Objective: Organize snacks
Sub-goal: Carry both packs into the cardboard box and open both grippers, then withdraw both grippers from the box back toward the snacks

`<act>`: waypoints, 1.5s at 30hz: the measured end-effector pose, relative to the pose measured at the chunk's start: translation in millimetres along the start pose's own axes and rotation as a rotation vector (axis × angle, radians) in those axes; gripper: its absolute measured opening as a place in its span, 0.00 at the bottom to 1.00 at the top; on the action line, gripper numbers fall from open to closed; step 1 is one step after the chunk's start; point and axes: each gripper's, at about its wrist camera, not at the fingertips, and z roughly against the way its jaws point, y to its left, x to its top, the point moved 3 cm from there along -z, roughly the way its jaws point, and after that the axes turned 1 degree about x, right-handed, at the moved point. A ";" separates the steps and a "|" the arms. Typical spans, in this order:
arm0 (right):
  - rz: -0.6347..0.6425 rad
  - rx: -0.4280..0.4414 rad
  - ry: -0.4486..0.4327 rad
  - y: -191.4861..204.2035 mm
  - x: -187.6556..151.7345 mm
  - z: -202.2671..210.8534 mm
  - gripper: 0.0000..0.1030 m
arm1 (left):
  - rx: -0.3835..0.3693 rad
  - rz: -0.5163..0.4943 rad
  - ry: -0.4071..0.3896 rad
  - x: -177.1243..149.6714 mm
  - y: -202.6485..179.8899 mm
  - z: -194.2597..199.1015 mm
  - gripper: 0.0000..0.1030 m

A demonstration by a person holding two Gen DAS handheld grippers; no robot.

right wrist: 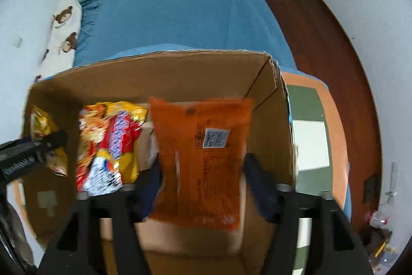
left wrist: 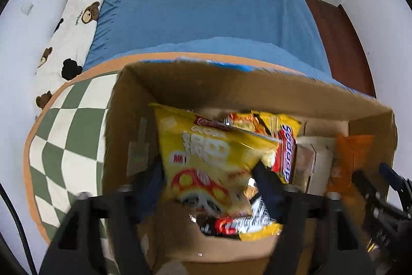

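Note:
An open cardboard box (left wrist: 257,89) (right wrist: 154,74) sits on a checkered cushion on the bed. My left gripper (left wrist: 208,179) is shut on a yellow snack bag with a mushroom picture (left wrist: 206,159) and holds it over the box's left part. My right gripper (right wrist: 202,172) is shut on an orange snack packet (right wrist: 203,159) and holds it over the box's right part. The packet also shows in the left wrist view (left wrist: 352,153). A yellow and red snack bag (right wrist: 110,141) (left wrist: 280,143) lies inside the box between the two. The right gripper's body shows at the left view's right edge (left wrist: 381,197).
The green and white checkered cushion (left wrist: 69,141) (right wrist: 311,141) lies on a blue bed sheet (left wrist: 200,4) (right wrist: 175,9). A bear-print pillow (left wrist: 74,25) lies along the wall at left. Dark wood floor (right wrist: 322,48) runs to the right of the bed.

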 end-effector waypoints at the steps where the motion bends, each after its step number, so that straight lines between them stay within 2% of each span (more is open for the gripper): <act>1: 0.005 -0.012 -0.005 0.1 1.4 -4.4 0.90 | -0.008 0.006 0.002 3.0 1.0 -2.1 0.88; 6: 0.001 0.004 0.016 2.0 2.4 -17.2 0.90 | -0.027 -0.002 -0.019 4.1 -6.4 3.4 0.88; 10: -0.010 0.020 0.020 1.5 -2.6 -20.8 0.90 | -0.013 -0.028 -0.036 -4.9 -11.4 8.4 0.88; 17: -0.024 0.044 -0.011 -2.4 -26.4 -5.8 0.90 | -0.048 -0.010 -0.100 -41.5 -13.5 30.0 0.88; 21: -0.024 0.062 -0.039 -2.5 -45.8 11.6 0.90 | -0.053 -0.004 -0.153 -67.3 -13.2 47.6 0.88; 34: 0.031 0.056 -0.218 14.3 -120.0 97.5 0.90 | -0.066 -0.026 -0.377 -152.9 -9.6 135.4 0.88; 42: 0.015 0.085 -0.292 13.7 -159.7 150.2 0.90 | -0.075 -0.031 -0.443 -198.0 -6.6 173.0 0.88; 45: -0.001 0.107 -0.295 10.1 -177.1 163.9 0.90 | -0.078 -0.032 -0.436 -217.5 -5.9 176.7 0.88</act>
